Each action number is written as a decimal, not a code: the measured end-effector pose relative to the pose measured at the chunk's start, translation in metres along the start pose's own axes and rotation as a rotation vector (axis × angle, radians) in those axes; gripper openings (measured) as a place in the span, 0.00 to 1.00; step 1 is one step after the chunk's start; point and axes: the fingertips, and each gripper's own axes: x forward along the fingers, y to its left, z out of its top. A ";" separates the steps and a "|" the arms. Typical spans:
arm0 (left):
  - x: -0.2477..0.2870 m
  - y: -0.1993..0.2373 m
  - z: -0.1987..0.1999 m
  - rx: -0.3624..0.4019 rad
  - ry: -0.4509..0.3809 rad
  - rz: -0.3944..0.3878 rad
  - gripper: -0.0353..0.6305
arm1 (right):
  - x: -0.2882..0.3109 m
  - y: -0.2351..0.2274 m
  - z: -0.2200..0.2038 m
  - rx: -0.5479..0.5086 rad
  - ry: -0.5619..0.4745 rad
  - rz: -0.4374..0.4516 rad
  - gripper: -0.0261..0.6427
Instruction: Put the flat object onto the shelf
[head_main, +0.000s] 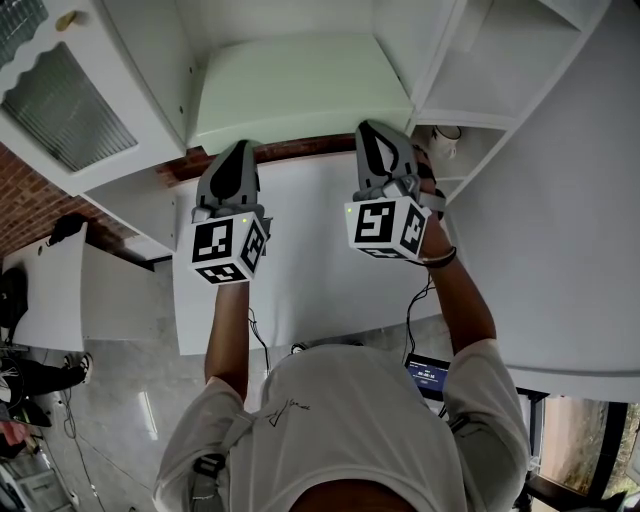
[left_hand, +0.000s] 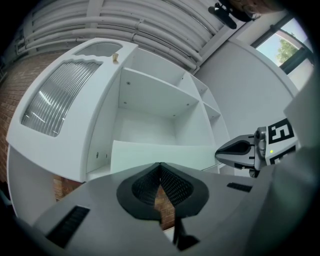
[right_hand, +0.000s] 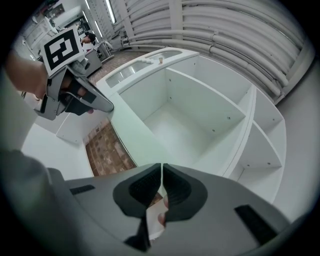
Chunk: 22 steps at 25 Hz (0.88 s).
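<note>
The flat object is a pale green board (head_main: 300, 90) lying level in the middle opening of a white cabinet (head_main: 150, 60), with its near edge toward me. It also shows in the left gripper view as the board (left_hand: 160, 152), and in the right gripper view as the board (right_hand: 132, 137). My left gripper (head_main: 240, 148) is shut, its tip against the near left part of that edge. My right gripper (head_main: 372, 130) is shut as well, its tip at the near right corner. Nothing sits between either pair of jaws. Each gripper view shows the other gripper's tip meeting the board.
An open cabinet door with ribbed glass (head_main: 60, 110) hangs at the left. Narrow side shelves (head_main: 500, 90) stand at the right, with a small object (head_main: 447, 140) on one. A white tabletop (head_main: 300, 270) lies under my arms. A brick wall (head_main: 30, 200) shows behind.
</note>
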 end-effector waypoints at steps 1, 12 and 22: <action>0.001 0.001 -0.001 0.001 0.002 0.000 0.07 | 0.001 0.001 -0.001 0.000 0.003 0.000 0.09; 0.017 0.012 -0.007 -0.058 0.021 0.002 0.07 | 0.018 0.002 -0.003 0.044 0.024 0.024 0.09; 0.030 0.017 -0.015 -0.070 0.047 0.012 0.07 | 0.034 0.003 -0.009 0.111 0.052 0.040 0.09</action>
